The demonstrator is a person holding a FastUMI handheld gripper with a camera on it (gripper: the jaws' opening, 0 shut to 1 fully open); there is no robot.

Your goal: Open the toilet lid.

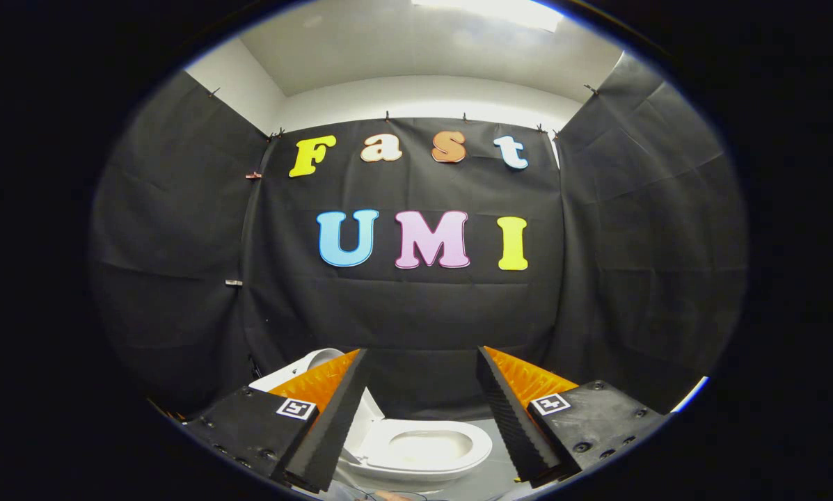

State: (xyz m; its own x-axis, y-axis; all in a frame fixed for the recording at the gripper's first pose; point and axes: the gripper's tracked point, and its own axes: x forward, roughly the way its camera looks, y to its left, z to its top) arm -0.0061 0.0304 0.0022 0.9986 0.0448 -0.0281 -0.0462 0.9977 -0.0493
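A white toilet (423,449) stands on the floor ahead of and below my fingers, seen in the gap between them. Its seat ring and bowl opening face up and are uncovered. The lid (369,417) stands raised at the left end of the seat, partly hidden behind my left finger. The white tank (298,369) shows beyond that finger. My gripper (422,351) is open, its fingers wide apart with nothing between them, held above the toilet and not touching it.
Black cloth walls close the booth behind the toilet and on both sides. A pale grey floor (500,473) surrounds the toilet's base. A white ceiling with a bright light lies overhead.
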